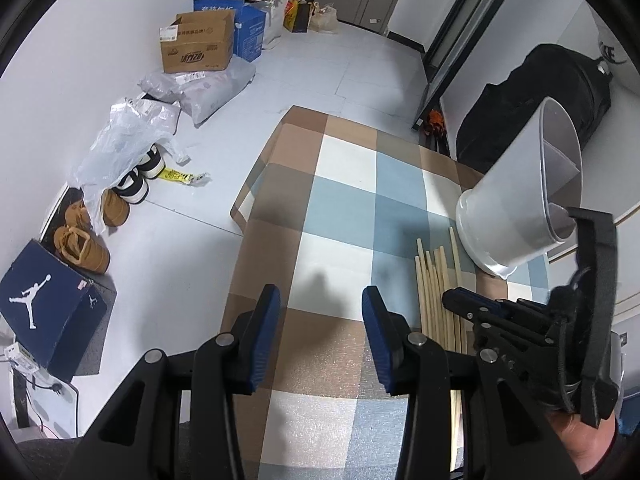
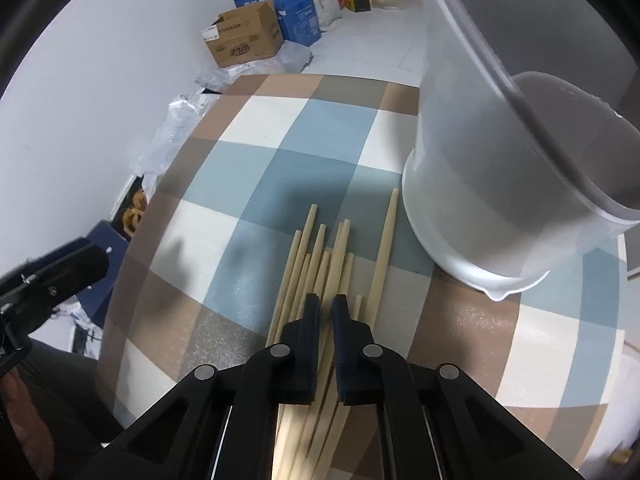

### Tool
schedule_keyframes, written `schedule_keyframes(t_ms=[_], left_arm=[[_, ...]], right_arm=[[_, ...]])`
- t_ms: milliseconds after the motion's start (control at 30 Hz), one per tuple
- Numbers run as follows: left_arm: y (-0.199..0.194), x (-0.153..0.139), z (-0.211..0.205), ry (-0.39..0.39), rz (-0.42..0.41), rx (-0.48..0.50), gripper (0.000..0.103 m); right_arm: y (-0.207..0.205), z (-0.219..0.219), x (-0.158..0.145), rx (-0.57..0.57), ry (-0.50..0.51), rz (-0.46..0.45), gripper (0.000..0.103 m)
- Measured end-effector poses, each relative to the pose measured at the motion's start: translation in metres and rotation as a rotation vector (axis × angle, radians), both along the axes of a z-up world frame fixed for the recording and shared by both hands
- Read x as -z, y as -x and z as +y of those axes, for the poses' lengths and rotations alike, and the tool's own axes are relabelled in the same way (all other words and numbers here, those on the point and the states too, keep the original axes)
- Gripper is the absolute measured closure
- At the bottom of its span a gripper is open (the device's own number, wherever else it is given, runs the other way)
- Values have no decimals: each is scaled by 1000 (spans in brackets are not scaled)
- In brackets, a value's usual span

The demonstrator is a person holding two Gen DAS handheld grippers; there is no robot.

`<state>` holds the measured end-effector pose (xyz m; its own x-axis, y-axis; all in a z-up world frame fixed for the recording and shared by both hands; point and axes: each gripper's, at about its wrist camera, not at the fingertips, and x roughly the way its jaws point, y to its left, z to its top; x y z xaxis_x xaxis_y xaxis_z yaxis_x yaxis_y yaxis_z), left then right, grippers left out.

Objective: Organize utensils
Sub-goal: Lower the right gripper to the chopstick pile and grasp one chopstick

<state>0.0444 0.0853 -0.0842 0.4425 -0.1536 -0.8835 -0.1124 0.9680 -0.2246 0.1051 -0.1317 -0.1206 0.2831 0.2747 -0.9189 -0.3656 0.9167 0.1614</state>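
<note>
Several pale wooden chopsticks point(image 2: 316, 256) lie side by side on the checked tablecloth point(image 2: 256, 160); they also show in the left wrist view point(image 1: 438, 288). A white plastic utensil holder point(image 2: 500, 184) with a divider stands just right of them, also seen in the left wrist view point(image 1: 520, 200). My right gripper point(image 2: 326, 302) is down over the chopsticks, its jaws nearly closed around one chopstick of the bunch. My left gripper point(image 1: 320, 304) is open and empty above the cloth, left of the chopsticks.
The table edge point(image 1: 244, 216) drops to the floor on the left. On the floor are cardboard boxes point(image 1: 198, 42), plastic bags point(image 1: 120, 136), shoes point(image 1: 82, 236) and a blue shoe box point(image 1: 48, 304). A black bag point(image 1: 536, 96) lies behind the holder.
</note>
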Motion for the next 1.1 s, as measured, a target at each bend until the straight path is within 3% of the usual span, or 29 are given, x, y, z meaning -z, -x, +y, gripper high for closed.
schedule_keyframes(t_ms=[233,400,467,633,833,1000,1100], left_arm=[[1,5,-11,-8,28,27,67],[2,4,-13,0,44,32,67],[3,4,-12,2,41,25,67],[2,5,-9,-9,43,13,67],[1,9,-9,-24,49,8,67],[0,12,-10,-24,64,9,67],[0,12,-18,-19,67,31,67]], right_arm=[[5,-15,-16,29,-92,-31,103],[2,-16,-9,11,-131,18,98],[2,-13,-6,0,-104,24,91],[2,0,-3,-36,-39,-1,88],[4,19,-1,-71,64,-55,96],[0,7,-4,-30,7,-51,98],[3,-9,-17,6,-79,-60,98]])
